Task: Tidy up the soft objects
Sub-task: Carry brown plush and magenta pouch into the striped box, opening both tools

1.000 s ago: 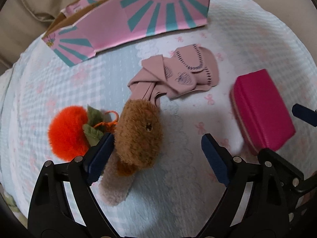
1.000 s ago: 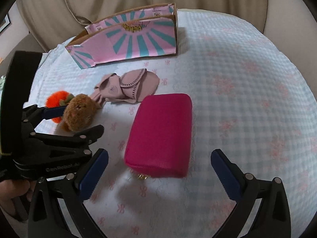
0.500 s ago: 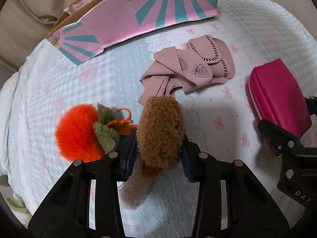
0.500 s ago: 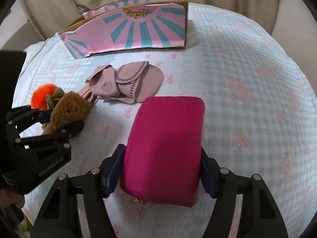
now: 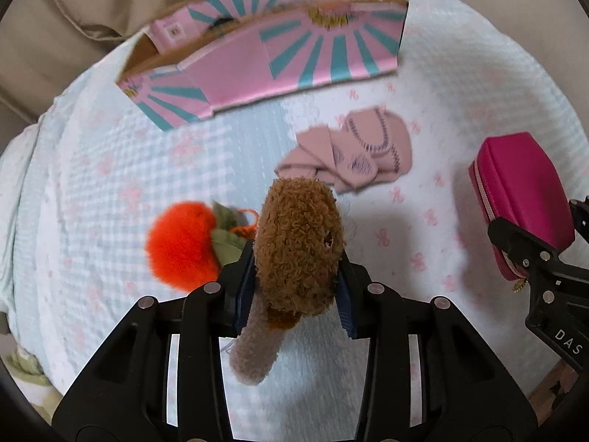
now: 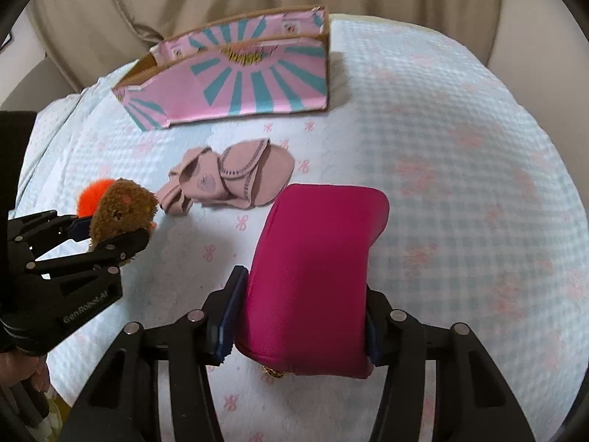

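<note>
Bed cover (image 6: 460,147), pale blue-white waffle cotton w/ pink bows, carries everything. At its far edge stands the open pink-and-teal sunburst cardboard box (image 6: 235,84), stiff, nothing soft visibly in it yet.

Magenta rectangular zip pouch (image 6: 316,276), smooth padded fabric, near the cover's front edge: a sec ago it lay between wide-open fingers; now the right gripper (image 6: 298,326) has it between the pads, jaws closing on its sides.

Dusty-pink folded fabric piece w/ dark stitching (image 5: 353,154), limp, untouched mid-cover.

Brown curly-pile plush toy (image 5: 298,246) w/ a paler tail: left gripper (image 5: 294,291) was open around it, now clamped on it and raised off the cover. Both picks look made; box drop is prob next.

Orange fluffy pom-pom fruit w/ green felt leaves (image 5: 180,243) sits toward the cover's left edge, behind the plush.
</note>
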`<state>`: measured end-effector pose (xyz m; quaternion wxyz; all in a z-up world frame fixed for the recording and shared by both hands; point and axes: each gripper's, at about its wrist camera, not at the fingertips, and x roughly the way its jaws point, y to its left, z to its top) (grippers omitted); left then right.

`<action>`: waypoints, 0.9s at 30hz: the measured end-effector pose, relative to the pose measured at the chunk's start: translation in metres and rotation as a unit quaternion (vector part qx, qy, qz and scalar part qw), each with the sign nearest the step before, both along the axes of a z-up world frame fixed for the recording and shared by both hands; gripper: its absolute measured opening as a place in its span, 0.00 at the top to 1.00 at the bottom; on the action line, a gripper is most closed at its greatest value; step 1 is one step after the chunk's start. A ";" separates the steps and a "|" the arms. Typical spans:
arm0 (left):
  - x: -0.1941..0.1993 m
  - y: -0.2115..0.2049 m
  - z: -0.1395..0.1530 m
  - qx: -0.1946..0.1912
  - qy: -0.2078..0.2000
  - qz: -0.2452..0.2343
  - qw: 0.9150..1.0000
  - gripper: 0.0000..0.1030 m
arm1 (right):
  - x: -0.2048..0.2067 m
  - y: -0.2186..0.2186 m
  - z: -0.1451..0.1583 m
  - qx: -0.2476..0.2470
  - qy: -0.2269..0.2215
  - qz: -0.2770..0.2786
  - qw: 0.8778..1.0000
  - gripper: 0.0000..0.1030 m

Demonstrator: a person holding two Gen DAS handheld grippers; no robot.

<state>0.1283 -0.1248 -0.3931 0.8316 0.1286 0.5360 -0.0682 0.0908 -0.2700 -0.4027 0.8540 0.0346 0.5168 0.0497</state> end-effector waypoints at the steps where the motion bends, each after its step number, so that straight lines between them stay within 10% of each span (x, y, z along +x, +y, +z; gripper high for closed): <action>1: 0.000 0.001 0.011 -0.003 -0.003 0.004 1.000 0.67 | -0.001 -0.002 0.007 0.001 -0.001 -0.003 1.000 0.52; 13: -0.004 0.011 0.150 -0.057 -0.051 0.053 0.996 0.67 | -0.002 -0.014 0.144 -0.015 -0.054 0.001 0.998 0.52; 27: 0.062 0.050 0.229 -0.130 -0.071 0.061 0.987 0.67 | 0.059 -0.009 0.242 0.006 -0.083 -0.017 0.996 0.52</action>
